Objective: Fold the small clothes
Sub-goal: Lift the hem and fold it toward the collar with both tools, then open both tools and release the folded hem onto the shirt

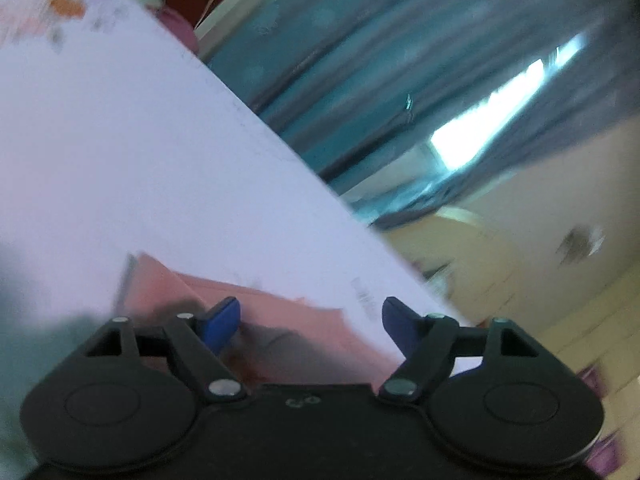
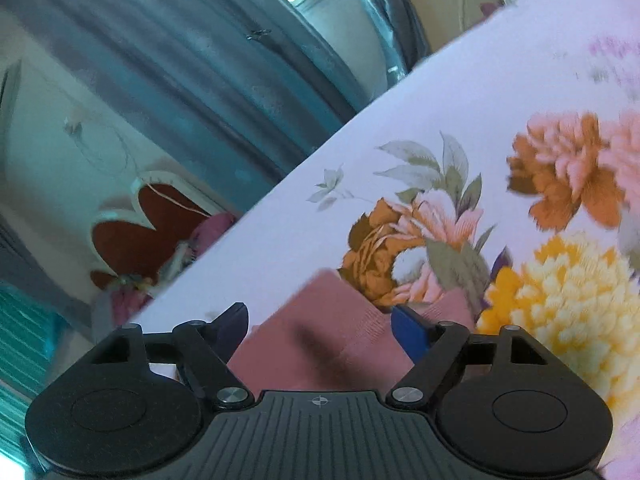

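Note:
A small pink garment (image 1: 280, 320) lies flat on a white bedsheet (image 1: 140, 160), close under my left gripper (image 1: 312, 320). That gripper is open, its blue fingertips (image 1: 222, 320) spread wide above the cloth and empty. In the right wrist view the same pink garment (image 2: 320, 332) lies on the floral sheet (image 2: 440, 120). My right gripper (image 2: 320, 328) is open too, its blue fingertips (image 2: 408, 332) apart over the cloth, holding nothing. Both views are motion-blurred.
The bed edge runs diagonally through both views. Beyond it hang blue-grey curtains (image 1: 360, 60) with a bright window (image 1: 500, 112). A red heart-shaped headboard panel (image 2: 148, 232) and pink fabric (image 2: 212, 232) sit at the bed's far end. Large printed flowers (image 2: 560, 300) cover the sheet's right side.

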